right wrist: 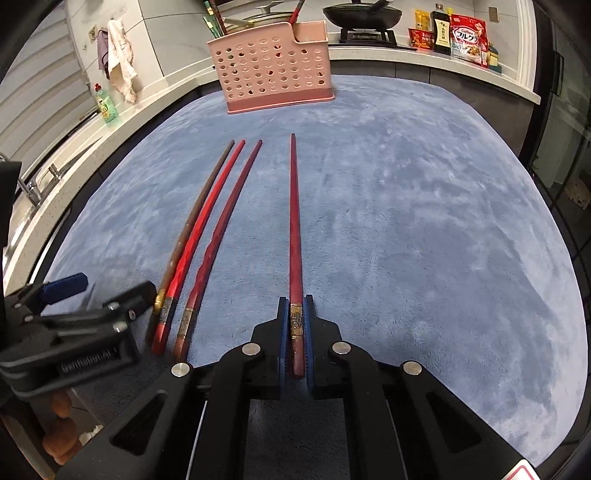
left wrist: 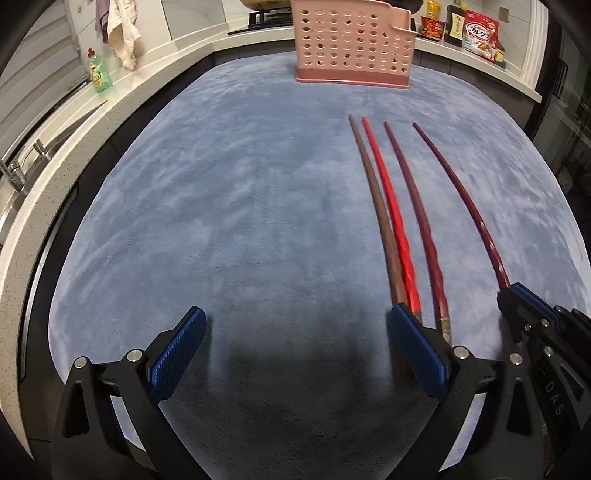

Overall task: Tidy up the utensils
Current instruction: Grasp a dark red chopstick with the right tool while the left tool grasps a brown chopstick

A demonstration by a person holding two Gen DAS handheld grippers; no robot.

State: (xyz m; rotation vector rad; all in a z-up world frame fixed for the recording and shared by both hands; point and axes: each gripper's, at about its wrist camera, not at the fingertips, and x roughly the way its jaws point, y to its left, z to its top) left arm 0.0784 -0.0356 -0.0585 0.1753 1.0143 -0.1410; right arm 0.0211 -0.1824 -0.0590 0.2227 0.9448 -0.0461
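Observation:
Several chopsticks lie on a blue cloth (left wrist: 240,206). My right gripper (right wrist: 295,310) is shut on the butt end of a dark red chopstick (right wrist: 294,221), which points toward a pink perforated utensil basket (right wrist: 275,68) at the far edge. A brown chopstick (right wrist: 199,210), a bright red one (right wrist: 207,221) and a dark red one (right wrist: 225,225) lie side by side to its left. My left gripper (left wrist: 299,321) is open and empty, its right finger (left wrist: 417,350) beside the brown chopstick's (left wrist: 373,206) butt end. The basket (left wrist: 351,40) holds some utensils.
A white counter (left wrist: 122,96) runs along the left and back, with a green dish-soap bottle (left wrist: 99,72), a hanging towel (left wrist: 123,33) and a faucet (left wrist: 14,173). A stove with a pan (right wrist: 364,16) and food packages (right wrist: 467,37) stand at the back right.

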